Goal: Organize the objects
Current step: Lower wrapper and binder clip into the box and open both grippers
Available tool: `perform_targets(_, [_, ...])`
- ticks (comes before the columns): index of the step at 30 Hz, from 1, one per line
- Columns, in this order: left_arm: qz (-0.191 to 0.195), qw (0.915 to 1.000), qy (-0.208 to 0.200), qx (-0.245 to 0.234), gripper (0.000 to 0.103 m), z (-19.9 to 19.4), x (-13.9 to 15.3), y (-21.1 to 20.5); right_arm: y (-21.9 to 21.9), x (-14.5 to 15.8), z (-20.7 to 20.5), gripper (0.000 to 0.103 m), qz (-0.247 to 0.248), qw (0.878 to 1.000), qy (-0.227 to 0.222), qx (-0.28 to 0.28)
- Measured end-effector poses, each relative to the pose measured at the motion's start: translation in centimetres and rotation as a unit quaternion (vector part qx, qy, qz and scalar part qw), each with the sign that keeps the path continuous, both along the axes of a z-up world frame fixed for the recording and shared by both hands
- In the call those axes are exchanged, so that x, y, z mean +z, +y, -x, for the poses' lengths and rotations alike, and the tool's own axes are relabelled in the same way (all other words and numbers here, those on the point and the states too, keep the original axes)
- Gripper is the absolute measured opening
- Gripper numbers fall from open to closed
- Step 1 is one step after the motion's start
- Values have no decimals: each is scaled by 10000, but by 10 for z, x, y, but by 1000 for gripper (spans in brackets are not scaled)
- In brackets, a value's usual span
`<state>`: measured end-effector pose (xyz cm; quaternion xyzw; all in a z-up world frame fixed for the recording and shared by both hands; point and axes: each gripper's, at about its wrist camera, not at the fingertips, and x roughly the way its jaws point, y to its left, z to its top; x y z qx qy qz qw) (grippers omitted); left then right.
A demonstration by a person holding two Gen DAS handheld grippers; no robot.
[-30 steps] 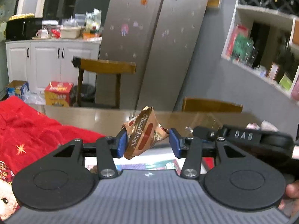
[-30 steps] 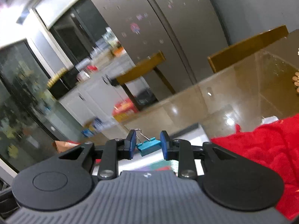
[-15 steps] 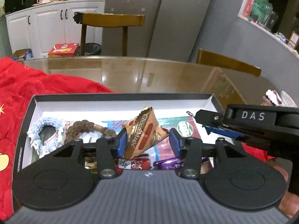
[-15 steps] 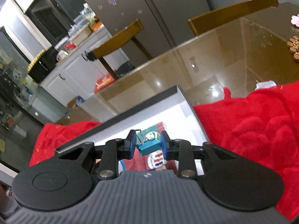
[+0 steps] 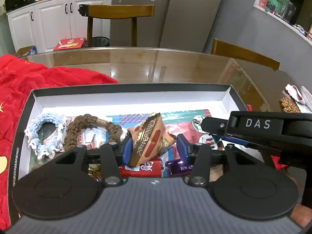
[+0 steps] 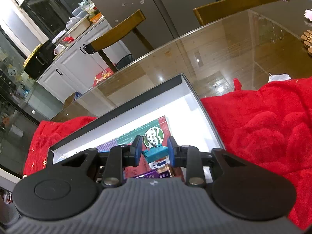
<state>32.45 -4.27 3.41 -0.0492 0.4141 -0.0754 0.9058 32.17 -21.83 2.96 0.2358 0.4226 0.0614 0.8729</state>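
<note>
Both grippers have come lower over the box [image 5: 227, 92] since a moment ago, and more of its inside shows. The left gripper [image 5: 154, 149] holds a brown Choco Magic snack packet [image 5: 150, 140] between its blue pads, above the near middle of the box. The right gripper [image 6: 154, 152] is closed on a teal binder clip [image 6: 155, 153], above the right part of the box. Inside the box, at the left, lie a light blue knitted ring [image 5: 44, 134] and a brown braided cord [image 5: 85, 124]. A red cloth [image 6: 263, 124] lies on the glass table [image 5: 156, 64] around the box.
</note>
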Motion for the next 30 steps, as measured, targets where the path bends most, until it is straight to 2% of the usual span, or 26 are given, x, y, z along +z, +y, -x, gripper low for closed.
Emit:
perform_targets(4, [-74,10000,-35,-26,53,1,0,-3,0,1,-4,32,2,9999,59,156])
perform_targets(14, [-540,9982,-249,-118,54,7,-3,-20,1,1,-6,33,-60,9995,95,294])
perform_targets(22, [-521,9983,-246,-108,55,7,-2,-23,0,0,-7,34,-65,9993,112,355])
perform_targets(25, [-486,9985,-246,15,63,9,-1,-23,0,0,-7,35,-48,9991,98,399])
perform_targets(26, [-450,9987,-237,14,67,9,-1,-22,1,1,-7,37,-28,9991,90,415])
perform_targets(28, [-329,9992,-213,-48,70,8,-1,-20,1,2,-6,51,-60,9991,89,422])
perform_targets(30, [-256,9994,-214,-34,71,7,-1,-18,0,2,-6,55,-141,9990,102,417])
